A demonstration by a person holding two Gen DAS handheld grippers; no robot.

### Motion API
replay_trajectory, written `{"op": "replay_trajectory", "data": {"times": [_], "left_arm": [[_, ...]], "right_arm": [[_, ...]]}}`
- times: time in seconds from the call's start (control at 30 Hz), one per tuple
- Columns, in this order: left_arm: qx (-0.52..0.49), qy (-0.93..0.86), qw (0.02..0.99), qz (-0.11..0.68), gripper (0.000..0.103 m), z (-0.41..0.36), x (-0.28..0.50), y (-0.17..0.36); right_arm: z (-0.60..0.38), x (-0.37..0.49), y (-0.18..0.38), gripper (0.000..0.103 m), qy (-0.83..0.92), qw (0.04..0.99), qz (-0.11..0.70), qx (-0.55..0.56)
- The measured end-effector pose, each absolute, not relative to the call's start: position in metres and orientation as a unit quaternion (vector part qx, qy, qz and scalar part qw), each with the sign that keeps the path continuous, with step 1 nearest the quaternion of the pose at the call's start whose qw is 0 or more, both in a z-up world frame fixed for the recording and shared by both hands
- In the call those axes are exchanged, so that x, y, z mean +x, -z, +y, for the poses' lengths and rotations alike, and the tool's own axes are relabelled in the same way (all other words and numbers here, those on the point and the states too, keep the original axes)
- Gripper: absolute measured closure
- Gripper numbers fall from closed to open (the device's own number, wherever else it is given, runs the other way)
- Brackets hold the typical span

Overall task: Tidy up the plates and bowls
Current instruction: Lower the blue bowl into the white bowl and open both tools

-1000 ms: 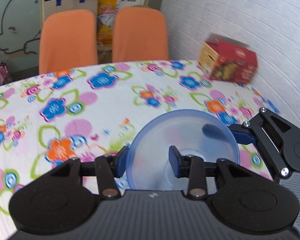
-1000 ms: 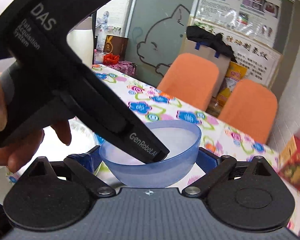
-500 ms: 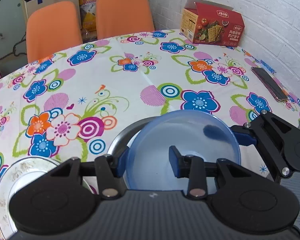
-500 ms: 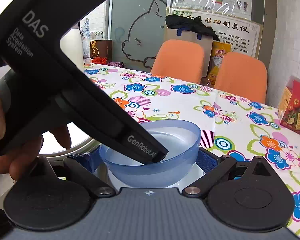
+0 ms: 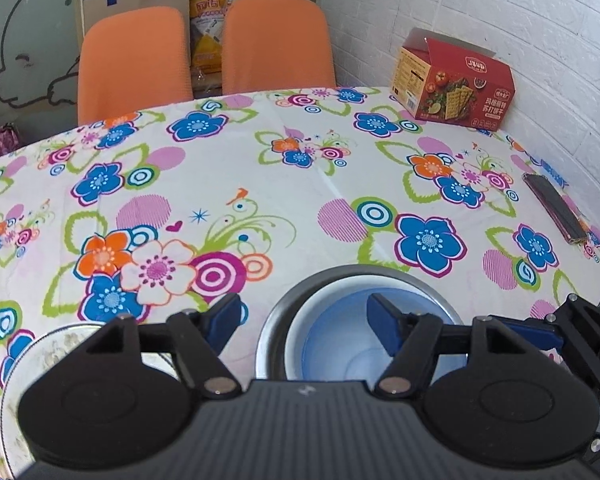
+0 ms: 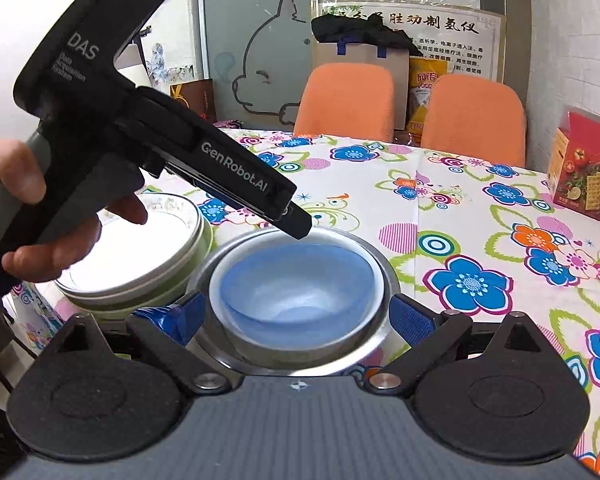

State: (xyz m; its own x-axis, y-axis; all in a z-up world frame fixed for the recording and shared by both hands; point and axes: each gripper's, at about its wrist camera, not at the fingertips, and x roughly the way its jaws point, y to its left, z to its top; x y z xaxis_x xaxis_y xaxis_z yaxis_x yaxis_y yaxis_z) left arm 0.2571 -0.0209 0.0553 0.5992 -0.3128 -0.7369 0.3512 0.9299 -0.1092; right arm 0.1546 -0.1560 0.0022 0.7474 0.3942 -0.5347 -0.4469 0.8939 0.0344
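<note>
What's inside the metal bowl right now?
A translucent blue bowl sits nested inside the metal bowl, upright, with nothing in it. The metal bowl's floor is hidden by the blue one, so anything beneath it cannot be seen.

white brick wall (image 5: 520, 12), orange chairs (image 5: 134, 60)
</note>
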Motion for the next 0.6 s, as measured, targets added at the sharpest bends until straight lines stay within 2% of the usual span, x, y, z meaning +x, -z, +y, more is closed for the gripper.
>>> {"op": "replay_trajectory", "data": {"times": [0.2,0.6], "left_arm": [[0.022,0.182,0.893,0.410,0.033,-0.013,0.254,-0.055],[0.028,0.175,0.881,0.439,0.032,-0.008,0.267,-0.034]], "right_arm": [[-0.154,0.157,-0.009,0.017,-0.226,0.940,0.253,-0.046],[-0.181,0.171,0.009,0.017,-0.153,0.944,0.291,0.021]]}}
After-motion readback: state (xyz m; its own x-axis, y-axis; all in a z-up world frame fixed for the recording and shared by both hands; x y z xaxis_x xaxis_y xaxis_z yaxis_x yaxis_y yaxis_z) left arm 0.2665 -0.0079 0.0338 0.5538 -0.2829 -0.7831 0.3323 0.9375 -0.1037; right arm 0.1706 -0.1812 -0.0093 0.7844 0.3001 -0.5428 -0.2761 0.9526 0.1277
